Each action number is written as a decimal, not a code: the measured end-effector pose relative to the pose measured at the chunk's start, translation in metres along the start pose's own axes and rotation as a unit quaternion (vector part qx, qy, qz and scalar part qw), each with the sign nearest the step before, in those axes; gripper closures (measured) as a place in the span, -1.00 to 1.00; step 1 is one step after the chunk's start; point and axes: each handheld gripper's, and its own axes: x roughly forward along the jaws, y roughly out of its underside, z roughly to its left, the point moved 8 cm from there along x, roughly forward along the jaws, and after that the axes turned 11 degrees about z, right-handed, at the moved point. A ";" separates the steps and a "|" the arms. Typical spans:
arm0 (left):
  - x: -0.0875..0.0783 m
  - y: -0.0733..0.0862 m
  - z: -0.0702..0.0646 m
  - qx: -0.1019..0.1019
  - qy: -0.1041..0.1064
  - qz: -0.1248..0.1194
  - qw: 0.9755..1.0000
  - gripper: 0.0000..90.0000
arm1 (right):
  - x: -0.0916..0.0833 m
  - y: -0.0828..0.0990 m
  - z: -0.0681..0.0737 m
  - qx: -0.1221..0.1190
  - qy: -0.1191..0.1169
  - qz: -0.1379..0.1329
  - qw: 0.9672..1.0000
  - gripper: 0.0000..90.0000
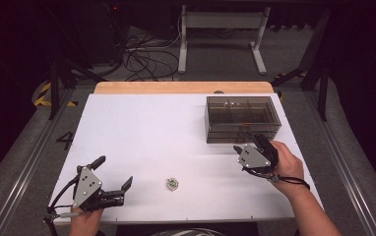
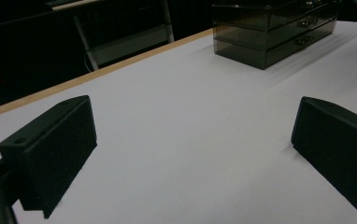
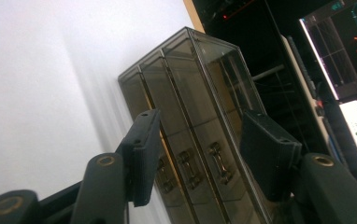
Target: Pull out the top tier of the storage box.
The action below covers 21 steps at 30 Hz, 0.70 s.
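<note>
Seen from above, a white table (image 1: 141,142) fills the middle of the scene. A smoked, see-through drawer box (image 1: 242,119) stands at about two o'clock on it, near the far right corner. A small round greenish object (image 1: 172,184) lies at six o'clock, close to the near edge; it is too small to identify.

The right gripper (image 1: 253,145), held in the person's right hand (image 1: 284,164), sits at roughly four o'clock, just in front of the drawer box and pointing towards it at twelve o'clock. In the right gripper view the box (image 3: 200,126) appears tilted, with three small metal handles (image 3: 218,161) stacked on its front. The black jaws stand partly open, one to either side of those handles, and seem not to touch them, though the angle makes this hard to judge.

The left gripper (image 1: 113,177) rests at seven o'clock, near the front left corner, aimed towards three o'clock. Its jaws are spread wide over bare table with nothing between them
</note>
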 end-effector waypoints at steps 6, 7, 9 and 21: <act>0.000 0.000 0.000 0.000 0.000 -0.001 1.000 -0.98 | 0.005 0.005 0.001 -0.022 0.038 0.018 0.999 0.15; 0.000 0.000 0.000 0.000 0.000 -0.001 1.000 -0.98 | 0.005 0.005 0.001 -0.022 0.038 0.018 0.999 0.15; 0.000 0.000 0.000 0.000 0.000 -0.001 1.000 -0.98 | 0.007 0.006 0.001 -0.025 0.045 0.019 0.999 0.15; 0.000 0.000 0.000 0.002 -0.001 0.000 1.000 -0.98 | 0.017 0.014 0.004 -0.050 0.073 0.038 0.995 0.20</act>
